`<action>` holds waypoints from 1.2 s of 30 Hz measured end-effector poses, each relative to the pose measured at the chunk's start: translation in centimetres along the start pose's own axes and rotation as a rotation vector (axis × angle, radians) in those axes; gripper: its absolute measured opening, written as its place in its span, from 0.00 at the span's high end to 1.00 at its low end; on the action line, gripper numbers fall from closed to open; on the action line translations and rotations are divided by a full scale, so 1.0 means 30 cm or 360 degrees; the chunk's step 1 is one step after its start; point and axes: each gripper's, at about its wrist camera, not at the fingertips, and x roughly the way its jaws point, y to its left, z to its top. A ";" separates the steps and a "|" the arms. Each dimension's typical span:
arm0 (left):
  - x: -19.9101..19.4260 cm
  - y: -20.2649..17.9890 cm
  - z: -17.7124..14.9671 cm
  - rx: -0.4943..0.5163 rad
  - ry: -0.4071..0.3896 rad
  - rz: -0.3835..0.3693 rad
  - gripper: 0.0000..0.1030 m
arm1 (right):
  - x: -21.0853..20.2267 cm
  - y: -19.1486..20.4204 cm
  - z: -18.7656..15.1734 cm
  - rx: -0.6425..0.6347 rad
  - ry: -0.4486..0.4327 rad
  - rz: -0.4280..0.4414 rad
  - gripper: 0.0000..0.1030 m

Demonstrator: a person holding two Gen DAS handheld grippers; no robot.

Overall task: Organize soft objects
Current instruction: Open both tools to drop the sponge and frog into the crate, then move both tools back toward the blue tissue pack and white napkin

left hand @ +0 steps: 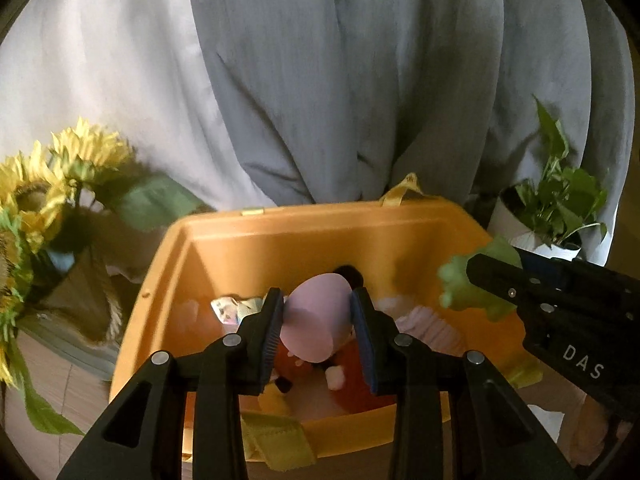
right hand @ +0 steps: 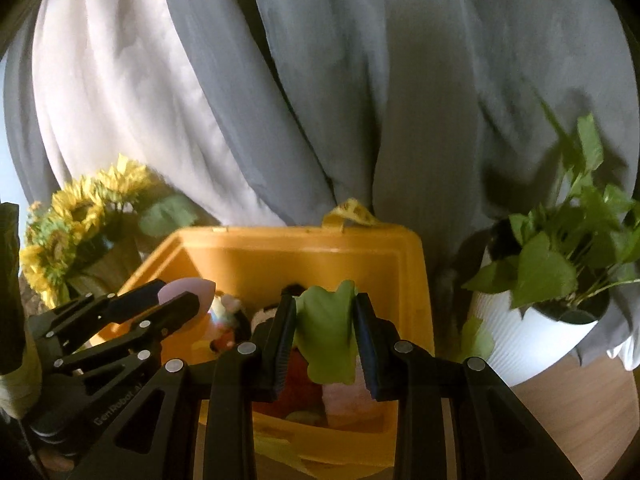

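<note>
An orange bin (left hand: 256,248) stands in front of me with several soft toys (left hand: 344,376) inside. My left gripper (left hand: 318,320) is shut on a pink soft egg-shaped sponge (left hand: 316,320) and holds it over the bin. My right gripper (right hand: 325,332) is shut on a green soft toy (right hand: 326,336), also over the bin (right hand: 280,252). In the left wrist view the right gripper (left hand: 472,284) comes in from the right with the green toy (left hand: 460,284). In the right wrist view the left gripper (right hand: 180,296) sits at the left with the pink sponge (right hand: 186,290).
Yellow sunflowers (left hand: 44,188) in a vase stand left of the bin. A green plant in a white pot (right hand: 532,320) stands to the right on the wooden table (right hand: 580,408). Grey and white curtains (left hand: 320,80) hang behind. A yellow strap (left hand: 402,190) lies on the bin's far rim.
</note>
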 end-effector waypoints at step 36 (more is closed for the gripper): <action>-0.381 -0.234 -0.088 -0.0043 -0.0119 -0.0046 0.40 | -0.376 -0.156 -0.076 0.0073 -0.0151 -0.0164 0.47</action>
